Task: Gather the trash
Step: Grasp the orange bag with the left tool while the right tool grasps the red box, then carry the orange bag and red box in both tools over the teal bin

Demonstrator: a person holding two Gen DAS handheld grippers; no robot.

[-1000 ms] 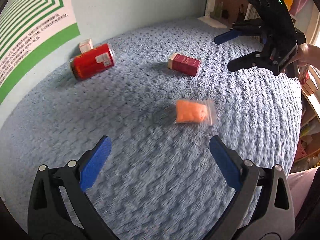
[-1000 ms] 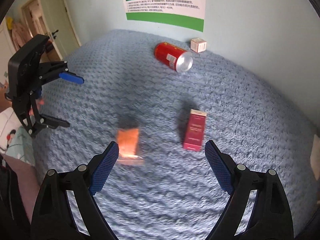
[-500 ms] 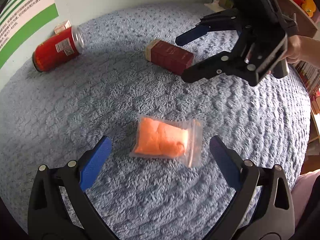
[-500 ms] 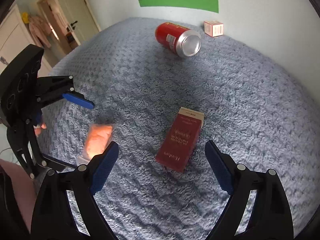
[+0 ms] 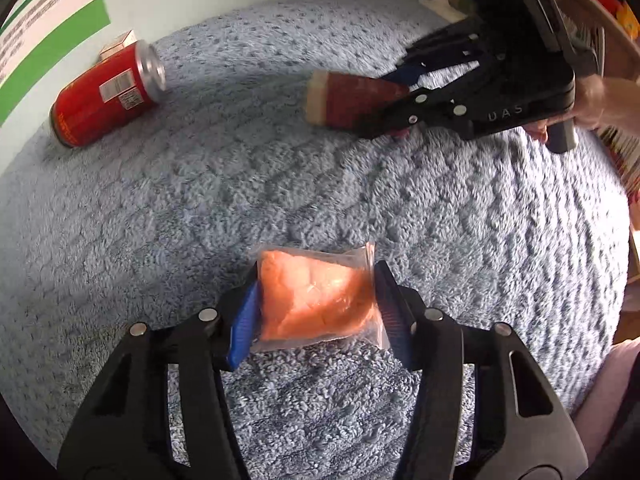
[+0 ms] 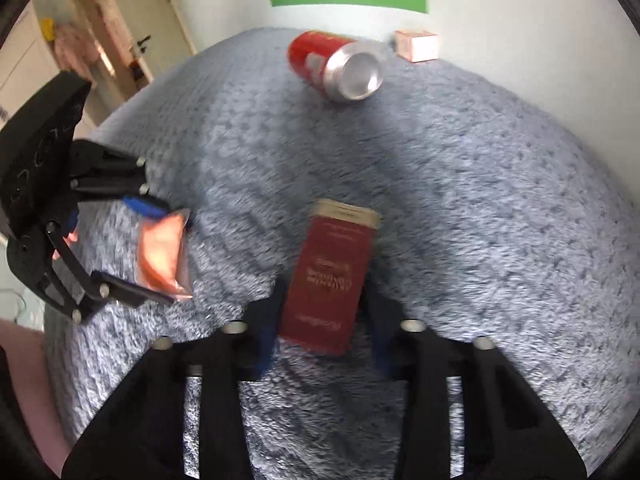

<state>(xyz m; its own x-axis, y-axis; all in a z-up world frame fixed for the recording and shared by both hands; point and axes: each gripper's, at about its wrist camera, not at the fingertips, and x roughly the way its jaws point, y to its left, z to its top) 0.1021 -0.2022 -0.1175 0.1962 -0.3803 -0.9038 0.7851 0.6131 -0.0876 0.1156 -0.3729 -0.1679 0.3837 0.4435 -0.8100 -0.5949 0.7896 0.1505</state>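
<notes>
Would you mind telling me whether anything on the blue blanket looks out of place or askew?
The red can lies tipped on its side near the wall, beside a small carton. Nothing looks spilled. The orange packet and the red box each sit between gripper fingers.

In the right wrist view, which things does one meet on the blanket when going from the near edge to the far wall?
Right tool closed on the dark red box → red can lying on its side → small white and pink box by the wall.
</notes>
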